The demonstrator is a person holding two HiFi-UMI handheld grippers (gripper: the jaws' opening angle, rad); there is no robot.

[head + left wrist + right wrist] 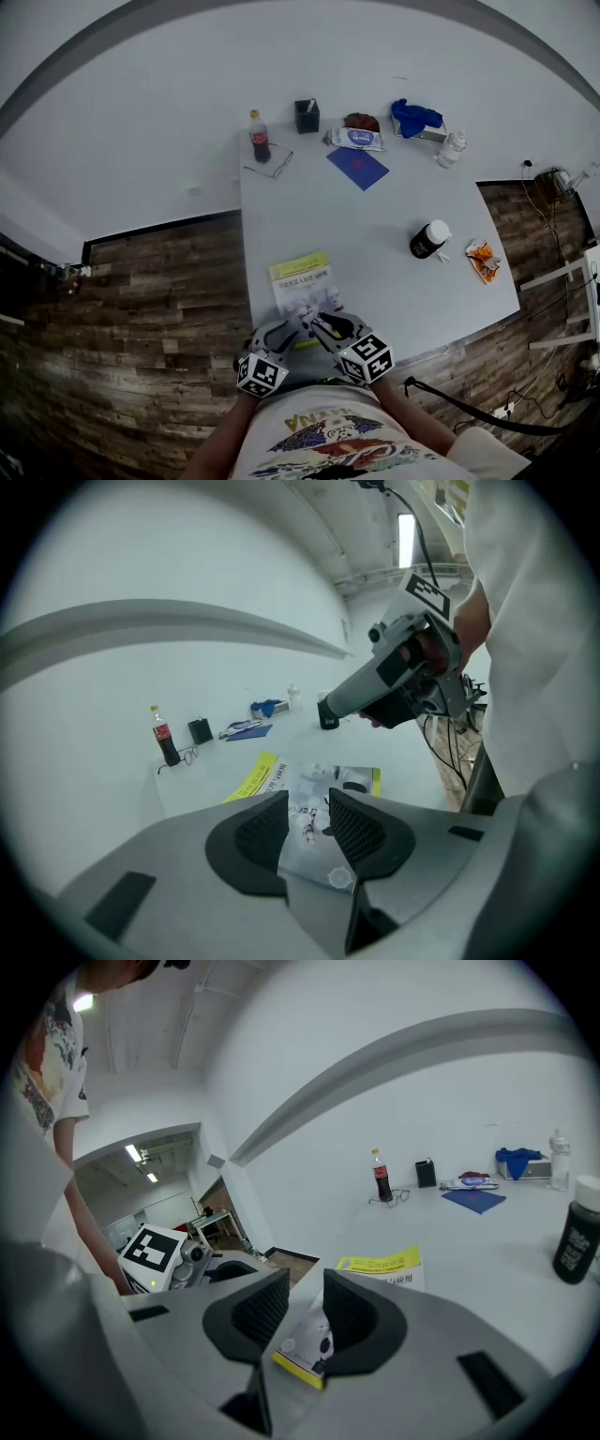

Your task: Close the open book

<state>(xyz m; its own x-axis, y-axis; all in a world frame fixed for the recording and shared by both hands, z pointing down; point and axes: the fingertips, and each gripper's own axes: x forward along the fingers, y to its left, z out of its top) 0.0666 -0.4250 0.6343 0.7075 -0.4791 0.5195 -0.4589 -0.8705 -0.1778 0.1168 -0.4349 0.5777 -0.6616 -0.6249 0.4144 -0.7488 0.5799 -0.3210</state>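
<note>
Left gripper [307, 822], right gripper [307, 1312]: jaws of each seen slightly apart, nothing clamped | book [300, 279]: yellow-and-grey cover shown, laid flat at near edge of table [394, 216], beneath both grippers | counted: one book, two grippers

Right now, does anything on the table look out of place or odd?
Only small things: the blue cloth lies crumpled at the far end, and an orange packet lies close to the right edge of the table. Nothing looks spilled.

book [302, 281] cover print too small to read
</note>
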